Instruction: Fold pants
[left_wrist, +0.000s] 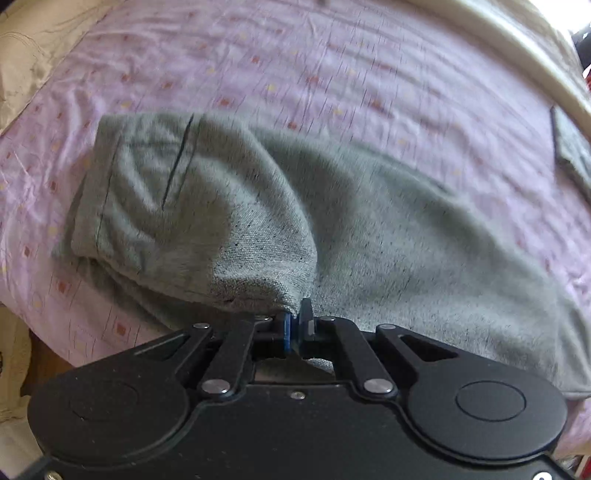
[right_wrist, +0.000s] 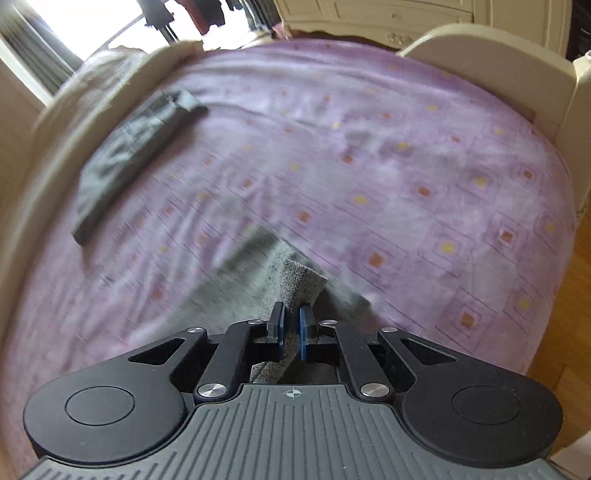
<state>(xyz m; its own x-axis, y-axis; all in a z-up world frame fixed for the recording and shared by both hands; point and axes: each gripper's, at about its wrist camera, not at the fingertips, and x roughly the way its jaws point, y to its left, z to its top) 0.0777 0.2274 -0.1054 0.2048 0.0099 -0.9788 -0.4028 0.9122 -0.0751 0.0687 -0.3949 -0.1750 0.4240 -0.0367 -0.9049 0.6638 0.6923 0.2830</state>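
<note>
Two tools, each clenched on grey pants (left_wrist: 332, 221): left tool (left_wrist: 295, 317) pinches a lifted fabric edge, right tool (right_wrist: 291, 321) grips a raised fold. Pants lie across a pink bedsheet (left_wrist: 332, 66); darker folded cloth (right_wrist: 129, 155) lies well apart, near the bed's edge.

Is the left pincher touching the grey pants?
Touching. In the left wrist view, the left gripper is shut on a pinched edge of the grey pants, the cloth caught between its blue pads.
</note>
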